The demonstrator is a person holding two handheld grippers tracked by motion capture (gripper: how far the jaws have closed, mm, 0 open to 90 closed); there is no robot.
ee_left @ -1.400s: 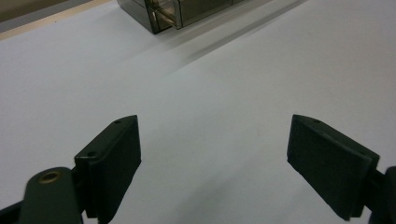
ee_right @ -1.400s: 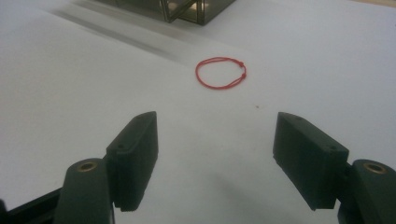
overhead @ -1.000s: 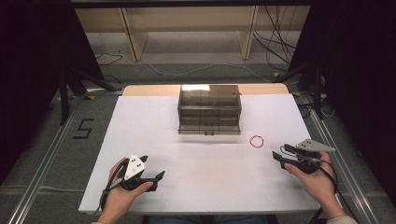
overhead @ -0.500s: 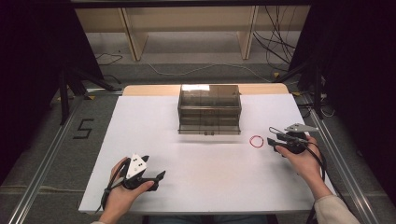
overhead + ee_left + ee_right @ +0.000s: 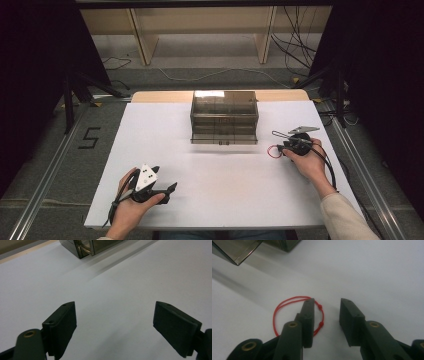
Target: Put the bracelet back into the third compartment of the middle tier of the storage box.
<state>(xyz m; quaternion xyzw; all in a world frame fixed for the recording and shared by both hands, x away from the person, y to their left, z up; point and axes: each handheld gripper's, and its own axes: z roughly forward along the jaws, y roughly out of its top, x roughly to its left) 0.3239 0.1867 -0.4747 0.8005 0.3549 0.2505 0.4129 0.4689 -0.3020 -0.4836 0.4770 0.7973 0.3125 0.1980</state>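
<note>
A matte white rectangular surface point(image 5: 220, 200) carries everything, its far edge a strip of pale wood. At the left, near the front edge, the left gripper point(image 5: 167, 189) lies low in a hand point(image 5: 131, 202), a white three-cornered plate on top; in the left gripper view its jaws stand wide apart, two blunt, black, matte wedges with nothing but bare surface between them, and open room lies all round. At the middle, toward the far edge, stands a box point(image 5: 224, 117) of smoky translucent plastic, rectangular and hard-edged, with stacked drawer fronts facing the person; one corner of it shows at the top of the left gripper view point(image 5: 86, 247) and again at the top left of the right gripper view point(image 5: 235, 250). Just right of the box's front lies a loop point(image 5: 277, 312) of thin red cord, doubled along its upper arc, with small knots on its right side, flat on the surface and well clear of the box point(image 5: 274, 151). The right gripper point(image 5: 325, 312), held in a hand point(image 5: 306, 162), points at the loop; its jaws have just been closing and stand narrowly apart. One jaw's tip rests over the loop's right part, the knotted stretch lies in the gap, and neither pad presses on the cord. The surface to the right of this gripper runs bare to the edge.
</note>
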